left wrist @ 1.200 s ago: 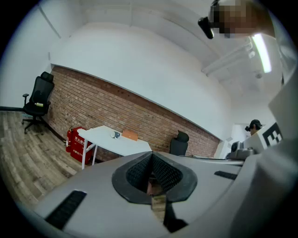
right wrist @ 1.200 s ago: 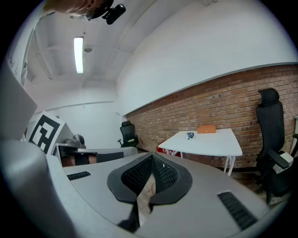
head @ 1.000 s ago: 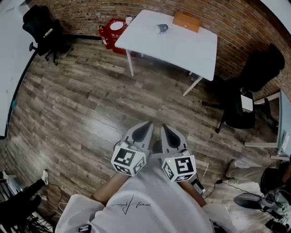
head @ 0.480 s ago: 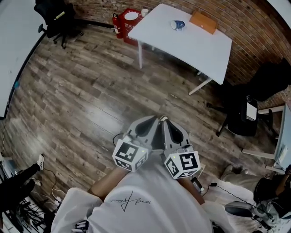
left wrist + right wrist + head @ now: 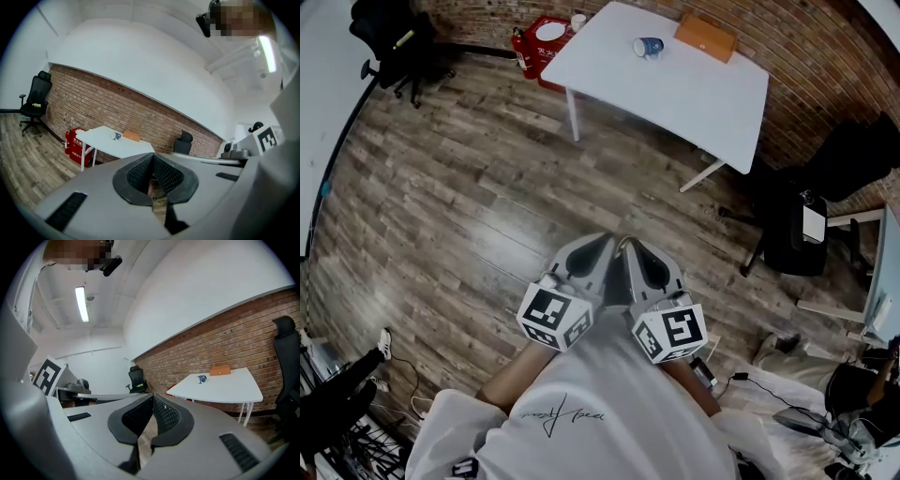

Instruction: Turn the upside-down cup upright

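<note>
Cup (image 5: pixel 648 46) on white table (image 5: pixel 694 94), well apart | left tongs (image 5: pixel 153 154) clenched, empty; right tongs (image 5: pixel 153 394) clenched, empty

One cup (image 5: pixel 648 46), one box (image 5: pixel 706 37), one table (image 5: pixel 675 94), two tongs (image 5: pixel 607 241) (image 5: pixel 628 244)

Matt white table (image 5: pixel 675 89), rough brick wall (image 5: pixel 811 37), glossy wood-plank floor (image 5: pixel 459 187).
</note>
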A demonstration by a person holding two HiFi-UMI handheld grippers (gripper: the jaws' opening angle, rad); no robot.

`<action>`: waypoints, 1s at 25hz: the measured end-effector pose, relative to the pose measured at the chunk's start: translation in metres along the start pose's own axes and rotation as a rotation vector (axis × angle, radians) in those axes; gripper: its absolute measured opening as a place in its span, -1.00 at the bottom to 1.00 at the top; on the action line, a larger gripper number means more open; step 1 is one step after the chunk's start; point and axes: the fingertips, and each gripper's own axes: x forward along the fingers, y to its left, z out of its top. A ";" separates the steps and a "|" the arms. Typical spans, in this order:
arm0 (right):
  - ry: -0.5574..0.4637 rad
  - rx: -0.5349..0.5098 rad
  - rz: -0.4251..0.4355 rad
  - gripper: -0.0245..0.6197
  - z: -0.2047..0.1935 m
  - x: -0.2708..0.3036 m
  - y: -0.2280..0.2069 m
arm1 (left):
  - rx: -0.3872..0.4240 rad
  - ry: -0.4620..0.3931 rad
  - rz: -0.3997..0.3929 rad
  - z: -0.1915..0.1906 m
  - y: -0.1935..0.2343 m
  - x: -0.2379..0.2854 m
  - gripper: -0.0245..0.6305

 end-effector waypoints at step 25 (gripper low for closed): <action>0.047 0.080 -0.001 -0.86 0.038 0.065 -0.164 | 0.022 0.042 0.042 0.031 0.006 0.158 -0.90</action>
